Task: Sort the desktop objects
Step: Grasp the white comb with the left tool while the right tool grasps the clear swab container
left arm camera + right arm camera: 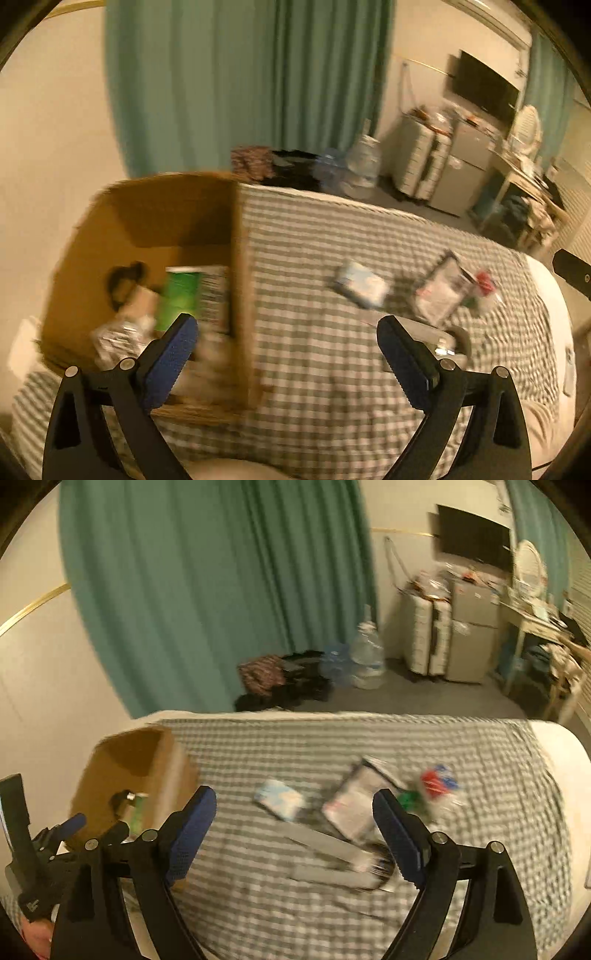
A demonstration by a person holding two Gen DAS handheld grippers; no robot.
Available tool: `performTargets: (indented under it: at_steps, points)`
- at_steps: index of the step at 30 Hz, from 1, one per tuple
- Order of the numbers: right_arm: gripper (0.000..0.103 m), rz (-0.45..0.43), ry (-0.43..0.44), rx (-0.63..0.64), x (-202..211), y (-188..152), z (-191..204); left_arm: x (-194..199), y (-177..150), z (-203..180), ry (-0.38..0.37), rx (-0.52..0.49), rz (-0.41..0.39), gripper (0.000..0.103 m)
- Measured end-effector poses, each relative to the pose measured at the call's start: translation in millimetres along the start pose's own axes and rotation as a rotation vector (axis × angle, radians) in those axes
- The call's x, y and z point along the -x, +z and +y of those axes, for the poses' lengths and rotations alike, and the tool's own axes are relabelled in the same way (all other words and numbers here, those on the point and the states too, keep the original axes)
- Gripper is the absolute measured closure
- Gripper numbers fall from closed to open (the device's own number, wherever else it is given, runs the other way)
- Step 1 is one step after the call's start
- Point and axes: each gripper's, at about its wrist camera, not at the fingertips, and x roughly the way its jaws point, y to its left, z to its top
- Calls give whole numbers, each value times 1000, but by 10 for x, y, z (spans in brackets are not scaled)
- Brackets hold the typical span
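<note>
An open cardboard box sits on the checked bedspread at the left; it holds a green packet and crumpled items. My left gripper is open and empty, above the box's right wall. On the cloth lie a pale blue tissue pack, a clear plastic package and a red and green bag. My right gripper is open and empty above the cloth, with the tissue pack, the package and a grey flat case ahead. The box is to its left.
The bed's far edge drops to a grey floor with bags and water jugs. A green curtain, a suitcase and a cluttered desk stand beyond. The left gripper's body shows at the lower left.
</note>
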Motion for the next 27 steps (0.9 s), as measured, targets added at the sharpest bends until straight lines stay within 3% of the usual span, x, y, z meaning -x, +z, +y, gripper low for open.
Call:
performTargets:
  at_steps: [6, 12, 15, 22, 27]
  points:
    - [11, -3, -90, 6, 47, -173, -635, -269, -85, -628, -33, -68, 36, 2]
    - [10, 28, -127, -68, -244, -306, -1181, -592, -230, -1066, -53, -148, 72, 2]
    - [10, 61, -154, -90, -473, -420, -1410, -848, -389, -1273, -103, -235, 123, 2]
    - [10, 149, -127, -121, -1052, -437, -1790, -1285, -683, -1531, -176, -419, 213, 2]
    - [10, 182, -120, -74, -1489, -308, -1846, -1553, -726, -1497, -231, -419, 261, 2]
